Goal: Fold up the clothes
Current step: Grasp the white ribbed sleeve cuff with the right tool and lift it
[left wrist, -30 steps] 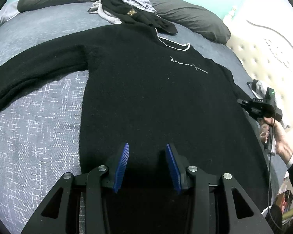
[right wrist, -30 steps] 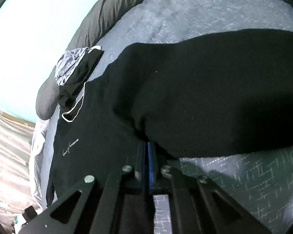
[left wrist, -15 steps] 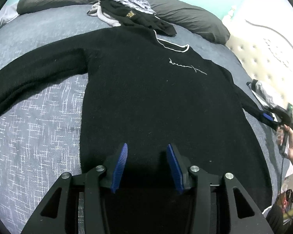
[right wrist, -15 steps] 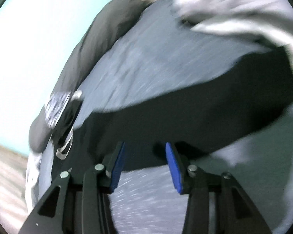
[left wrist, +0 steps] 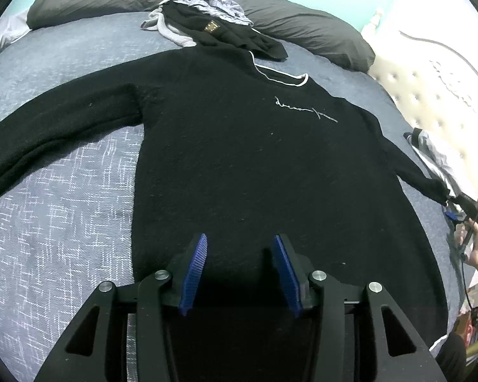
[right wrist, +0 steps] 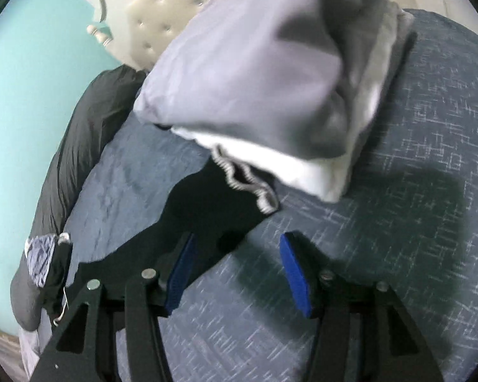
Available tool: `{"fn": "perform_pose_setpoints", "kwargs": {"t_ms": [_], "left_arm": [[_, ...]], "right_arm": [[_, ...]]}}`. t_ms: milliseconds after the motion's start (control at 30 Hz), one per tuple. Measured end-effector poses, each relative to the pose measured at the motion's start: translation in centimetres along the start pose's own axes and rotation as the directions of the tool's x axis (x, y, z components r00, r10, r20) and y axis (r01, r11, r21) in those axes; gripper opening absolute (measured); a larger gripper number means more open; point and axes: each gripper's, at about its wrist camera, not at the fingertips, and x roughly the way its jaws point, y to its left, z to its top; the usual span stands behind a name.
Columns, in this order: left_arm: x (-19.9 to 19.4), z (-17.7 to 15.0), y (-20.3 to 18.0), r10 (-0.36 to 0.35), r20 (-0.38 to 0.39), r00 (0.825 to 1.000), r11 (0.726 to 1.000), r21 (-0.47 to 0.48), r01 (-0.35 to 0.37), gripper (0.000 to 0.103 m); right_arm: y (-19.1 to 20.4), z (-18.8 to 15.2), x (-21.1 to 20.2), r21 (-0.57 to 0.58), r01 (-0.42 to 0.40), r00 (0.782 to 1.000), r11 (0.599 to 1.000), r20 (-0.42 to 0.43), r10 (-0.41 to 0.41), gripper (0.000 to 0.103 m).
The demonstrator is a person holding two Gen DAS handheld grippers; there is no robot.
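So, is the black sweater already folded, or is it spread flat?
Spread flat. The black sweater lies face up on the bed cover with both sleeves stretched out to the sides; no fold is visible.

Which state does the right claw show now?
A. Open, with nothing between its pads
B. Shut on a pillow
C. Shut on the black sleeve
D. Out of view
A: the right claw has its blue pads spread apart over the bedspread, beside the sleeve end.
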Motion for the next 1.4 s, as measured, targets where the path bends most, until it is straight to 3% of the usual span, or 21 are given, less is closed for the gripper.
{"fn": "perform_pose_setpoints", "kwargs": {"t_ms": [100,300,433,500,767,1000,1167,1400], "left_arm": [[0.0,-0.1,0.1,0.005,-0.001,1.000,1.000,0.001,-0.005,0.048],[0.2,-0.1,0.3,0.010,-0.004,1.000,1.000,0.001,-0.010,0.048],[0.3,-0.2,0.3,0.013,-0.009,1.000,1.000,0.002,-0.013,0.048],[0.3,-0.3,0.3,0.014,-0.010,1.000,1.000,0.003,-0.014,0.048],[0.0,-0.2,0.2,0.013,-0.006,1.000,1.000,0.008,-0.013,0.048],[-0.2,-0.2,0.2,0.017,-0.003,1.000,1.000,0.008,-0.017,0.048],[0.2,-0.4,-0.2,0.021,-0.016,1.000,1.000,0.024,-0.021,0.048],[0.0,-0.1,0.2,0.024,-0.009,1.000,1.000,0.019,-0.024,0.048]], "right_arm": [[-0.6,0.4,0.7,0.053,-0.029,0.999,0.998,0.015,0.028,0.056],[0.2,1.3,1.7,0.022,-0.037,0.998,0.999,0.043,0.036,0.055],[0.2,1.1,1.2,-0.012,-0.033,0.997,0.999,0.069,0.034,0.020],[0.5,0.9,0.6,-0.039,-0.031,0.996,0.999,0.079,0.034,0.009],[4.5,0.7,-3.7,-0.217,-0.084,0.989,0.972,0.100,0.108,0.006],[9.9,5.9,-6.3,-0.298,-0.119,0.970,0.947,0.169,0.175,0.006],[12.4,9.5,-7.4,-0.302,-0.116,0.956,0.946,0.226,0.189,0.006],[13.7,10.8,-6.2,-0.305,-0.104,0.960,0.947,0.217,0.175,0.006]]}}
